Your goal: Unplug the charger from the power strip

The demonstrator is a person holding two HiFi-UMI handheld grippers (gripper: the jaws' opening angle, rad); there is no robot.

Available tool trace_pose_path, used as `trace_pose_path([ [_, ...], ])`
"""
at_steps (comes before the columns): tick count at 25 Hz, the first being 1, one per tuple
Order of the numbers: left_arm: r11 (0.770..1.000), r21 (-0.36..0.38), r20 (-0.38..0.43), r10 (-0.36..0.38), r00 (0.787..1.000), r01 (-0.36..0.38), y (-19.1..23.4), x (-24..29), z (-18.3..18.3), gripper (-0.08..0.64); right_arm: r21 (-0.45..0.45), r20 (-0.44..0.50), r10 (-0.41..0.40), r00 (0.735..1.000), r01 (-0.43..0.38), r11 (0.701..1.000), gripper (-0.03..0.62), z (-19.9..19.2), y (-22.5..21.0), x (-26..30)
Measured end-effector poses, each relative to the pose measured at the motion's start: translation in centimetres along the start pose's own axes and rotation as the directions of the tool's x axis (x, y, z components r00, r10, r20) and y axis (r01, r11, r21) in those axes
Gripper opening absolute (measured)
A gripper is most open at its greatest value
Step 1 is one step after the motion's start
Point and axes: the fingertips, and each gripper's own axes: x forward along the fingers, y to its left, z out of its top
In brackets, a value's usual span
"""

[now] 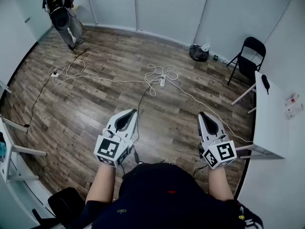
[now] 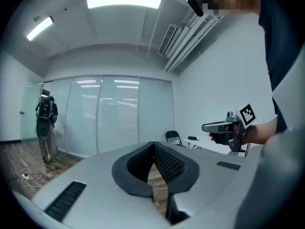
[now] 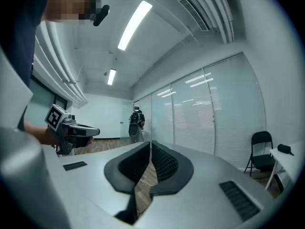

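**A:** Where is the target?

**B:** The power strip [image 1: 162, 81] lies on the wood floor [image 1: 109, 61], well ahead of both grippers, inside a loose tangle of white cable [image 1: 155, 70]. The charger is too small to pick out from here. A black cord [image 1: 142, 99] runs from the strip back toward the person and may belong to it.

**A:** Jaws?

**B:** On the left gripper [image 1: 132, 112] they are closed, with nothing between the pads. The right gripper [image 1: 204, 115] is the same, closed and empty. Both are held about level, far short of the strip.

**A:** Risks?

**B:** Several, by my judgement.
- The strip sits loose, so a one-handed pull could drag the whole strip instead of freeing the plug. One gripper likely has to pin it.
- The loops round the strip could snag a jaw or a foot on the way in.
- Another small white block [image 1: 55, 73] lies far left of the strip on the same cable run, so it would be easy to go for the wrong one.
- A second person [image 1: 61, 8] stands beyond that, well clear of the strip.

**A:** Any writing?

**B:** None legible. There are black-and-white square markers on the cubes [image 1: 110, 149], and a small yellow-green mark on the person's dark top [image 1: 157, 190] that I can't read.
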Motion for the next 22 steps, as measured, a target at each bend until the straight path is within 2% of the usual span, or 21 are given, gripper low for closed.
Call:
trace_pose_path([
  [10, 1.000, 0.010, -0.022, -0.013, 1.000, 0.013, -0.8, 0.7, -0.7, 0.020, 0.001, -0.025, 0.014, 1.000, -0.014, 1.000, 0.029, -0.8, 0.0, 0.1],
  [15, 1.000, -0.012, -0.035, -0.004, 0.999, 0.004, -0.5, 0.3, -1.6, 0.020, 0.064, -0.007, 0.020, 1.000, -0.019, 0.998, 0.029, -1.3, -0.2, 0.2],
  [22, 1.000, -0.027, -0.075, 0.006, 0.997, -0.008, 2.2, -1.4, -4.1, 0.020, 0.078, -0.089, 0.034, 0.995, -0.027, 0.997, 0.029, -3.2, 2.4, 2.5],
])
